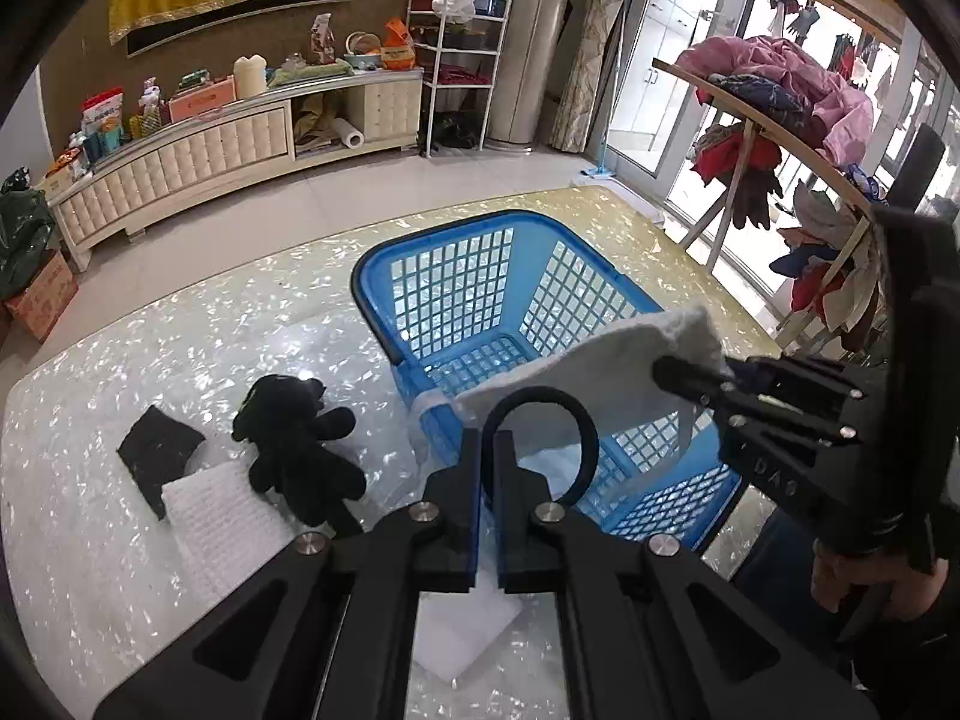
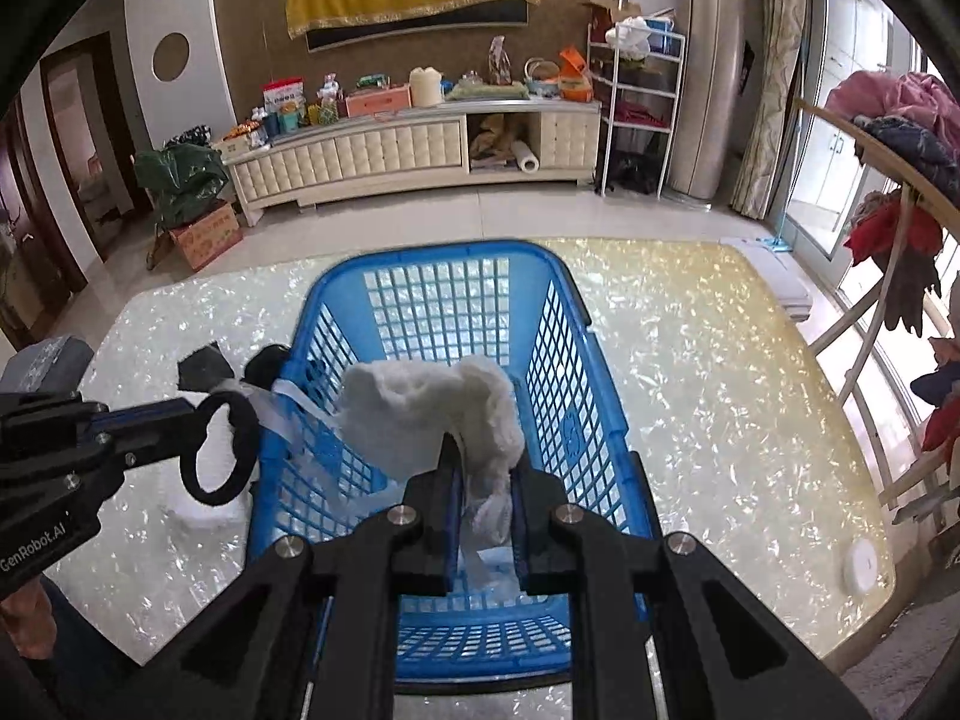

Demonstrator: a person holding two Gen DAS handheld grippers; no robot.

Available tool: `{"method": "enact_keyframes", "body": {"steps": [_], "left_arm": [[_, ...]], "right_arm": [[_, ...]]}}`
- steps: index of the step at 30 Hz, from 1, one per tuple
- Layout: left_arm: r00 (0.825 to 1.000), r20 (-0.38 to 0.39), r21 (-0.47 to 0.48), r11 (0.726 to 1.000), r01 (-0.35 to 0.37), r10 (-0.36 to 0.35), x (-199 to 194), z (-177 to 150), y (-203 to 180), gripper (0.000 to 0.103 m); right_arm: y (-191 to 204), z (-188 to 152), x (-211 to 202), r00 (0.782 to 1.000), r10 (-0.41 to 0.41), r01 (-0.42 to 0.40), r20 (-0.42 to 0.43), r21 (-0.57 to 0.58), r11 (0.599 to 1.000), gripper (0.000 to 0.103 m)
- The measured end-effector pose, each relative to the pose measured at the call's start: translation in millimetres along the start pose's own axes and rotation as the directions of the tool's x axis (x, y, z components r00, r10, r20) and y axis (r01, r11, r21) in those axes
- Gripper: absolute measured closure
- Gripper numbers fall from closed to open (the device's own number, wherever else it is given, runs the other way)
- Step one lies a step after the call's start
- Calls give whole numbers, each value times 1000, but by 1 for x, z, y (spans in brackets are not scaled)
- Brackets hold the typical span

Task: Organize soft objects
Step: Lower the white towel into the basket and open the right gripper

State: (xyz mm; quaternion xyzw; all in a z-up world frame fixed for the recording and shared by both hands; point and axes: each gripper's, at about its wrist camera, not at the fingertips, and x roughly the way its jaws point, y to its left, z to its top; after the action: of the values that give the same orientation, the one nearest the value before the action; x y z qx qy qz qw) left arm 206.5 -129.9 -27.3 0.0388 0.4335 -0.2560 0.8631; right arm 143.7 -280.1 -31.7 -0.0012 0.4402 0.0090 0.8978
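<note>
Your basket (image 2: 558, 360) looks empty, so you are early: your right gripper (image 2: 486, 474) clamps the white cloth (image 2: 420, 414) over it, your left gripper (image 1: 487, 450) pinches the black hair tie (image 1: 576, 414) beside it, and the black plush toy (image 1: 300, 450) waits on the table (image 1: 180, 330).

The only fully legible marking is "GenRobot.AI", printed in white on the black body of the left tongs (image 2: 207, 420) as seen from the right wrist view, while the right tongs (image 1: 666, 373) body carries embossed characters resembling "DAS", too faint to confirm.
</note>
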Motion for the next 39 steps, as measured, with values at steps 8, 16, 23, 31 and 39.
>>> {"method": "enact_keyframes", "body": {"steps": [8, 16, 23, 31, 39], "left_arm": [[1000, -20, -4, 1000, -8, 8, 13, 3, 2, 101], [1000, -25, -6, 1000, -18, 18, 11, 1, 0, 101], [999, -21, -8, 1000, -27, 27, 6, 1, -1, 101], [1000, 3, 10, 1000, -21, 21, -7, 1, -8, 101], [1000, -1, 38, 999, -16, 16, -9, 2, -23, 101]], "right_arm": [[-5, 0, 24, 996, 24, -24, -90, 1, 1000, 91], [-3, -3, 21, 994, 22, -24, -108, -11, 1000, 89], [-9, -4, 7, 996, 7, -9, -85, -17, 1000, 30], [-12, -5, -24, 1000, -5, 4, -28, -33, 999, 5], [-27, -14, -29, 999, -5, 5, -32, -14, 1000, 1]]}}
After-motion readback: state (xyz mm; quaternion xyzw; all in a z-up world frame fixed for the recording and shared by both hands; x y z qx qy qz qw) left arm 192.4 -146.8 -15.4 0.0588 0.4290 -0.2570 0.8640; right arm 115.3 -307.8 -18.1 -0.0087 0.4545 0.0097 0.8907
